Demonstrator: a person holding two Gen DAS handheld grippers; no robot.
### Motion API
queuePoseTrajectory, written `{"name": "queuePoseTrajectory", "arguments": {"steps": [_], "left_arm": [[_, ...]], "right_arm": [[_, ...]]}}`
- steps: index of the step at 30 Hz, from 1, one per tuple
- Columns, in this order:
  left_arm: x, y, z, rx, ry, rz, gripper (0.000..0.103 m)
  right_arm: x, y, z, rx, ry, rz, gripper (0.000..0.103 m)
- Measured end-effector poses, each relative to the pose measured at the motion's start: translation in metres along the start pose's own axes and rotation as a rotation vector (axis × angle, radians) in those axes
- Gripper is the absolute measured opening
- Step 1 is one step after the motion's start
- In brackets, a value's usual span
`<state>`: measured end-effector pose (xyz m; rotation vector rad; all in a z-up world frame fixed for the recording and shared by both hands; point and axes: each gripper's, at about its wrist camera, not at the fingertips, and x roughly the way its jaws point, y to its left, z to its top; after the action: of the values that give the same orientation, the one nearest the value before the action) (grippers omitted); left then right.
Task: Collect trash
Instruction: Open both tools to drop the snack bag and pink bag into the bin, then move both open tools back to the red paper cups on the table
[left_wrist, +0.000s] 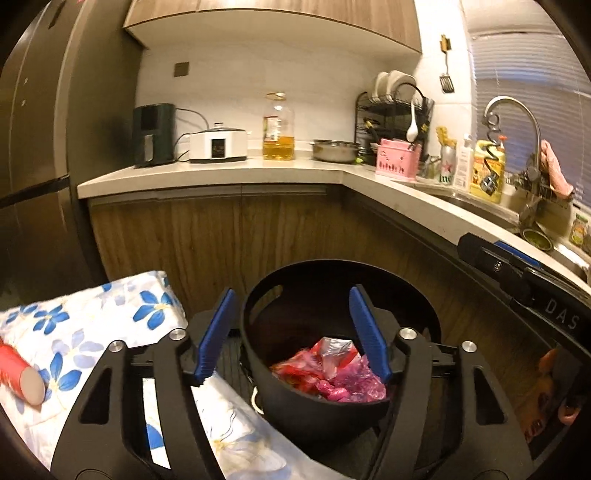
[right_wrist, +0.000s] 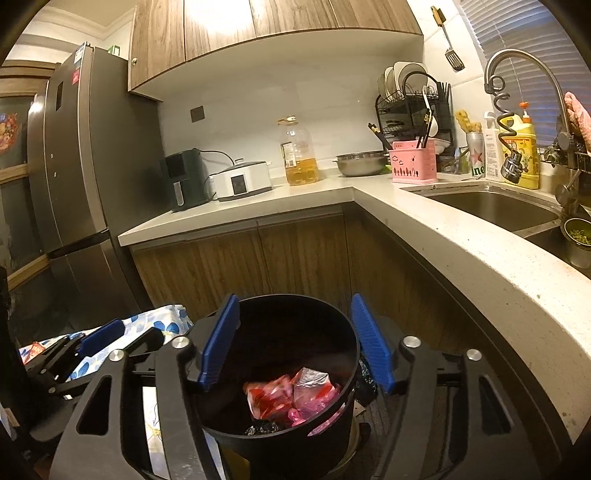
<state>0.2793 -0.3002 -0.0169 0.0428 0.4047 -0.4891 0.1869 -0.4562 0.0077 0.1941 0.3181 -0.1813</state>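
1. Left gripper (left_wrist: 293, 332): jaws wide apart, nothing between the blue pads, nothing held. It hangs over the black bin (left_wrist: 332, 398), tilted a bit down.
2. Right gripper (right_wrist: 295, 341): jaws also wide apart, empty, blue pads either side of the bin (right_wrist: 280, 398) opening as seen from its own cam.
3. Trash (left_wrist: 332, 373): crumpled red, pink & clear plastic wrappers lie inside the bin, at the bottom, toward the near-right wall in the left cam. Right cam shows the same wrappers (right_wrist: 291, 395) plus a dark crinkled bit just beside them, lower in the bin.
4. Bin stands on the floor in front of the wood cabinet doors (right_wrist: 258, 258), in the corner where the counter (right_wrist: 461, 236) bends.
5. Left of the bin: white cloth w/ blue flowers (left_wrist: 74, 332); a red tube w/ a pale end (left_wrist: 22, 380) lies on it at the left edge.
6. Right cam catches the left gripper (right_wrist: 88, 343) low left, over the flowered cloth (right_wrist: 162, 321).
7. On the counter, well apart from the bin: dark appliance (left_wrist: 153, 134), white cooker (left_wrist: 218, 144), oil bottle (left_wrist: 279, 129), metal bowl (left_wrist: 334, 149), pink basket (left_wrist: 397, 157), dish rack (left_wrist: 391, 110).
8. Sink (right_wrist: 491, 206) & tap (right_wrist: 517, 59) to the right; fridge (right_wrist: 81, 166) to the left.
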Motion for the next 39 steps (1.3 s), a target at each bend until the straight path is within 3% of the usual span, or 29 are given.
{"name": "queuePoseTrajectory", "arguments": {"steps": [3, 5, 9, 24, 29, 39], "left_arm": [[-0.013, 0.008, -0.006, -0.019, -0.009, 0.032, 0.085], [-0.023, 0.013, -0.009, -0.034, -0.018, 0.051, 0.09], [-0.047, 0.029, -0.021, -0.069, -0.031, 0.084, 0.097], [-0.115, 0.09, -0.058, -0.125, -0.023, 0.232, 0.098], [-0.136, 0.118, -0.067, -0.15, -0.03, 0.283, 0.098], [-0.179, 0.192, -0.083, -0.218, -0.063, 0.457, 0.098]], "right_arm": [[-0.005, 0.006, -0.003, -0.009, -0.006, 0.006, 0.079], [-0.008, 0.011, -0.007, -0.018, -0.01, 0.009, 0.086], [-0.012, 0.02, -0.014, -0.028, 0.006, 0.026, 0.087], [-0.023, 0.079, -0.041, -0.053, 0.038, 0.115, 0.089], [-0.021, 0.11, -0.051, -0.077, 0.056, 0.165, 0.089], [-0.002, 0.198, -0.08, -0.155, 0.131, 0.317, 0.089]]}}
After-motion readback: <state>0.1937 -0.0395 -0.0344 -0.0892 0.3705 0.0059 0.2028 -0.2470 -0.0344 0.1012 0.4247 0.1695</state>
